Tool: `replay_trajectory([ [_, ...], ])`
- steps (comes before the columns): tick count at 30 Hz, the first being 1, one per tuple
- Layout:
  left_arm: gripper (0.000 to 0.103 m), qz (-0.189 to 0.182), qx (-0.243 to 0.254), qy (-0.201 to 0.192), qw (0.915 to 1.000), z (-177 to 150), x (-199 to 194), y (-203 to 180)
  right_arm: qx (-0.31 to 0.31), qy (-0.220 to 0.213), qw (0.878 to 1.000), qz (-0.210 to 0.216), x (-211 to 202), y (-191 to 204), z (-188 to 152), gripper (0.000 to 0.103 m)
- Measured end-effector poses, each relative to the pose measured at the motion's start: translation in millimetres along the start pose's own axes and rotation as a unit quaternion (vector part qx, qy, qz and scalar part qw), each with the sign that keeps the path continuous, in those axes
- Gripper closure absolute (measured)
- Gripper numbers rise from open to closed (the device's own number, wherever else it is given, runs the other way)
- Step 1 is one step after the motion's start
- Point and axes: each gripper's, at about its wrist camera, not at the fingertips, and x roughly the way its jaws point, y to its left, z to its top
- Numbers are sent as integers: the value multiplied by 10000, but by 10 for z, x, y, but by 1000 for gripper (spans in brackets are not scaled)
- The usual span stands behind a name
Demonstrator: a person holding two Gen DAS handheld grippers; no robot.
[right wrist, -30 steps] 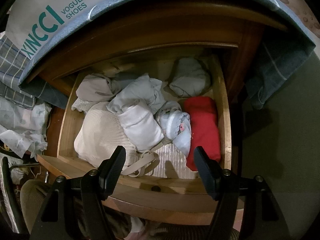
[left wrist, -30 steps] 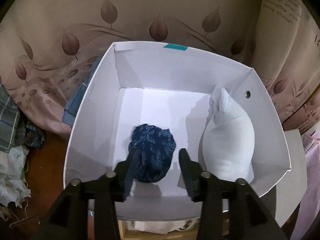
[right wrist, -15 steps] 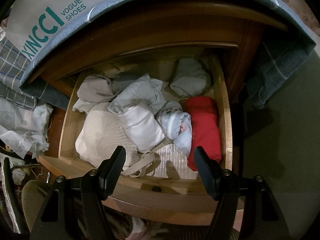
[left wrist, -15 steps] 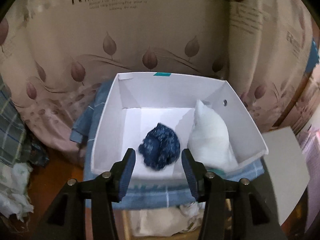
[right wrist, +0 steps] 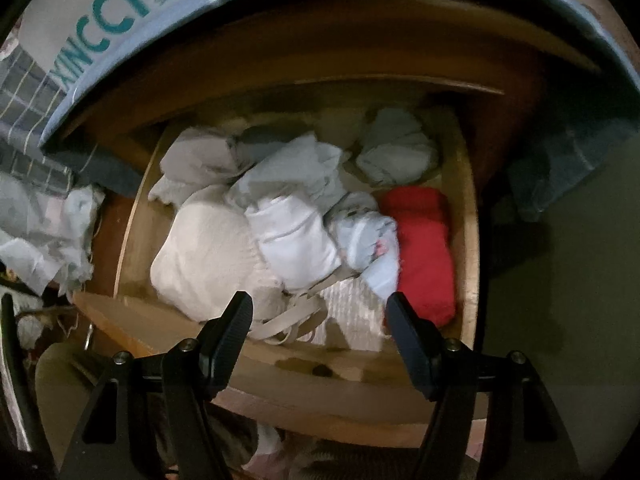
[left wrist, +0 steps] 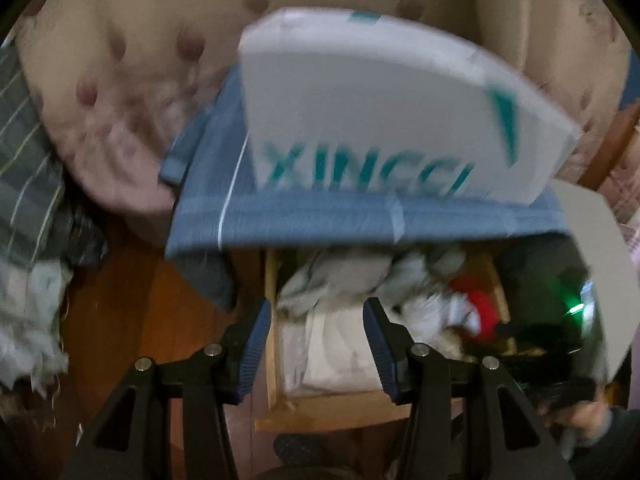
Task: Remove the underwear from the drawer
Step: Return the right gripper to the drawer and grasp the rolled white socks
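The right tongs (right wrist: 320, 316) hang wide open and empty above the front edge of the open wooden drawer (right wrist: 468, 208). Just beyond their tips lies the underwear: a cream bundle (right wrist: 204, 256) toward the front left corner, a white folded piece (right wrist: 294, 240) in the middle, a pale blue one (right wrist: 372, 244) touching a red one (right wrist: 424, 248) along the right edge, and a grey roll (right wrist: 396, 152) at the back right corner. The left tongs (left wrist: 318, 334), also open with nothing between them, point at the drawer's left edge. A white shoebox (left wrist: 376, 120) rests on blue cloth (left wrist: 320, 220) above the drawer.
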Motion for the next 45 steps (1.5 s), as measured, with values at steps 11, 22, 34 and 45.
replay_trajectory([
  [11,54,-110,-783,262,9965,-497,511,197,-769,427,9957,-277,410,397,295,40],
  [22,54,-286,-995,485,9934,-538,717,336,-1192,836,9862,-793,814,514,458,40],
  [34,54,-348,-819,829,9926,-545,837,288,-1511,1315,9756,-901,1156,622,570,41],
  [45,54,-278,-443,1010,9935,-500,934,99,-1292,926,9841,-798,938,590,487,61],
])
